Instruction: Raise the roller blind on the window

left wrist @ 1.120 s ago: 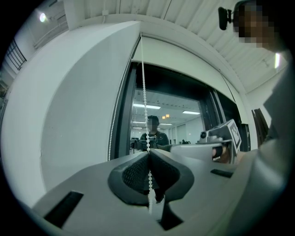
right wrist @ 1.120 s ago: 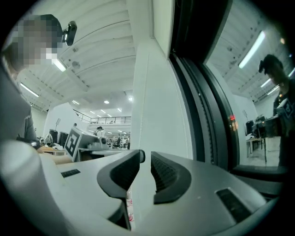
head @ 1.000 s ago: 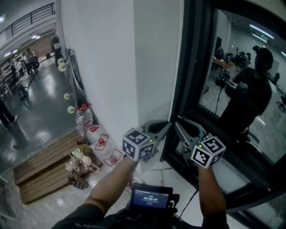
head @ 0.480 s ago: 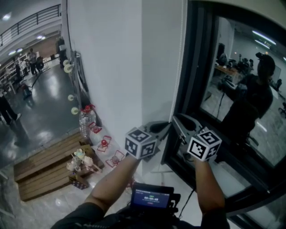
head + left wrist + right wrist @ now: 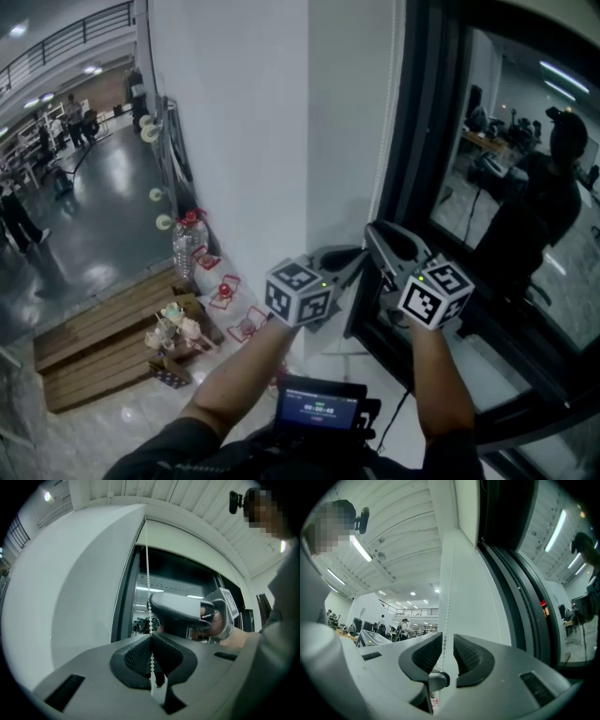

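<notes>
Above a clear bottle [image 5: 185, 249], left tongs [image 5: 151, 637] pinch chain [image 5: 148, 583].

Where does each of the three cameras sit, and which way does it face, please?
Head view: on the person's head, looking down at the window frame, both forearms, the left gripper and right gripper.
Left gripper view: behind its jaws, looking up the bead chain they pinch; the right gripper and its hand show beyond.
Right gripper view: behind its open jaws, looking up the wall; the person's head shows top left.
Shared: both gripper views show the bead chain.
</notes>
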Action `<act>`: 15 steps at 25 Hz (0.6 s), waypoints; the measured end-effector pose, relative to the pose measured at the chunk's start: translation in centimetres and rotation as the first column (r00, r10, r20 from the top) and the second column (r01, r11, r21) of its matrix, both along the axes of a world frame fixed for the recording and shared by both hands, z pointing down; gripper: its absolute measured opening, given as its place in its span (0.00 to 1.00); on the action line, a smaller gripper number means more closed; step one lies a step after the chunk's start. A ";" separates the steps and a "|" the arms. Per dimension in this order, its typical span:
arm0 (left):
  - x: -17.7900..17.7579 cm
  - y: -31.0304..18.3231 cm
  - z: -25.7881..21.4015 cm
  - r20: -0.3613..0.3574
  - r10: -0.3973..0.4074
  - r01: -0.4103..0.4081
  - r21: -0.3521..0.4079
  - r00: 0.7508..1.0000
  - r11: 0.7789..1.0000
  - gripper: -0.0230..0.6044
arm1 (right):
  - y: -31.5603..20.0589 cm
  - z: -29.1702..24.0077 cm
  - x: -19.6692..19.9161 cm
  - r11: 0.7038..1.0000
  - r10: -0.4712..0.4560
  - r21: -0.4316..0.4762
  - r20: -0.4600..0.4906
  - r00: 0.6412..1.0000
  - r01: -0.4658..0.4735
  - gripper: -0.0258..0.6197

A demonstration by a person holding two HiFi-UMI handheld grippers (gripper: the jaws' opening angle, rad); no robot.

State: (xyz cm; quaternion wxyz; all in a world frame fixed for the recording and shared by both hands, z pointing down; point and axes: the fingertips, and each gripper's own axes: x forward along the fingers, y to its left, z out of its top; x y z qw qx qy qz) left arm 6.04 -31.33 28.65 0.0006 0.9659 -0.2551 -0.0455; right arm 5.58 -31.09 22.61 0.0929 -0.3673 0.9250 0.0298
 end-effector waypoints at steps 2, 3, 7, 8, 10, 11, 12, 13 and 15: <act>0.1 0.1 0.1 0.001 0.011 -0.011 0.000 1.000 1.000 0.04 | -0.2 -0.1 -0.5 1.000 -0.021 0.012 0.007 1.000 0.021 0.17; 0.2 0.1 0.1 0.001 0.016 -0.016 0.001 1.000 1.000 0.04 | -0.3 -0.2 -0.7 1.000 -0.028 0.014 0.009 1.000 0.027 0.17; 0.4 0.2 -0.2 -0.005 0.027 -0.027 0.004 1.000 1.000 0.04 | -0.4 -0.8 -0.8 0.999 -0.037 0.012 0.023 0.999 0.037 0.05; 0.5 0.1 -0.3 -0.005 0.028 -0.028 0.005 1.000 1.000 0.04 | -0.5 -0.8 -0.8 0.999 -0.042 0.007 0.032 0.999 0.041 0.05; 0.5 0.0 -0.3 0.002 0.023 -0.023 0.011 1.000 1.000 0.04 | -0.6 -0.8 -0.6 0.999 -0.049 -0.001 0.043 0.998 0.049 0.04; 0.4 0.0 -0.2 0.005 0.019 -0.019 0.015 1.000 1.000 0.04 | -0.7 -0.7 -0.6 0.999 -0.052 -0.003 0.047 0.998 0.053 0.04; 0.4 -0.1 -0.1 0.004 0.018 -0.018 0.017 1.000 1.000 0.04 | -0.7 -0.6 -0.6 0.998 -0.056 -0.005 0.051 0.997 0.056 0.04; 0.3 -0.1 0.0 -0.001 0.021 -0.021 0.016 1.000 1.000 0.04 | -0.6 -0.5 -0.7 0.998 -0.059 -0.006 0.057 0.997 0.059 0.04; 0.3 -0.1 0.2 -0.014 0.027 -0.027 0.012 1.000 1.000 0.04 | -0.6 -0.3 -0.6 0.998 -0.056 -0.007 0.069 0.996 0.057 0.04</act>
